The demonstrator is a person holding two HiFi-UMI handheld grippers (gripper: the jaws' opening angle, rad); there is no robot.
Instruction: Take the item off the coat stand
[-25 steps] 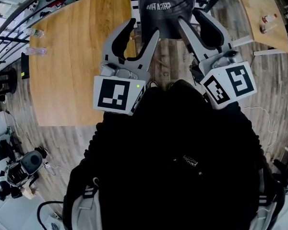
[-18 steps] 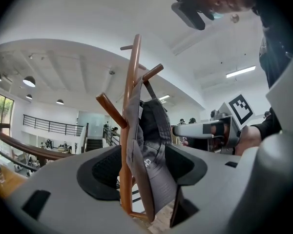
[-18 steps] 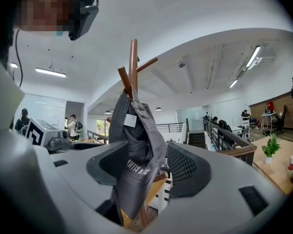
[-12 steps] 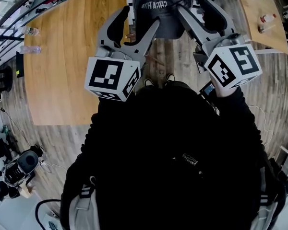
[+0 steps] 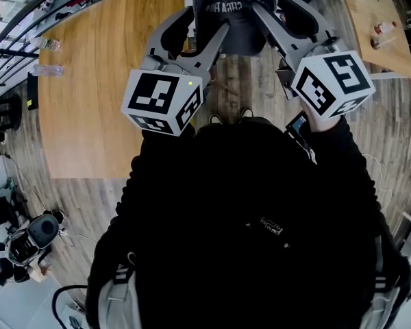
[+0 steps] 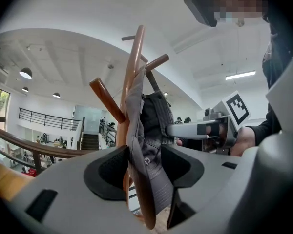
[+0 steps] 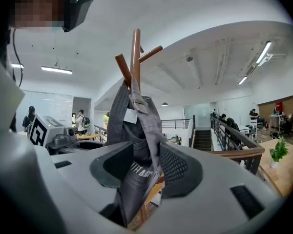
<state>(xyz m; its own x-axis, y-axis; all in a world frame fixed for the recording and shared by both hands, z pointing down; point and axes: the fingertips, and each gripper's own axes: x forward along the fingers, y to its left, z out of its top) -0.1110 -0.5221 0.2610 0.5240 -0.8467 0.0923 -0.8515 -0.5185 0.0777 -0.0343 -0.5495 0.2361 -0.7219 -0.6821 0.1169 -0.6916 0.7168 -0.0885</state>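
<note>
Left gripper (image 6: 144, 168) up close: its fingers have just been closing and now pinch the grey cap (image 6: 154, 126). Right gripper (image 7: 145, 162), same story from the other side, fingers just closing, clamped on the fabric. The cap hangs against the wooden coat stand (image 6: 133, 77), on its upper pegs, with a railing (image 7: 244, 152) far beyond

Bright, even ceiling light; strong fisheye curvature, dark vignetted corners.
</note>
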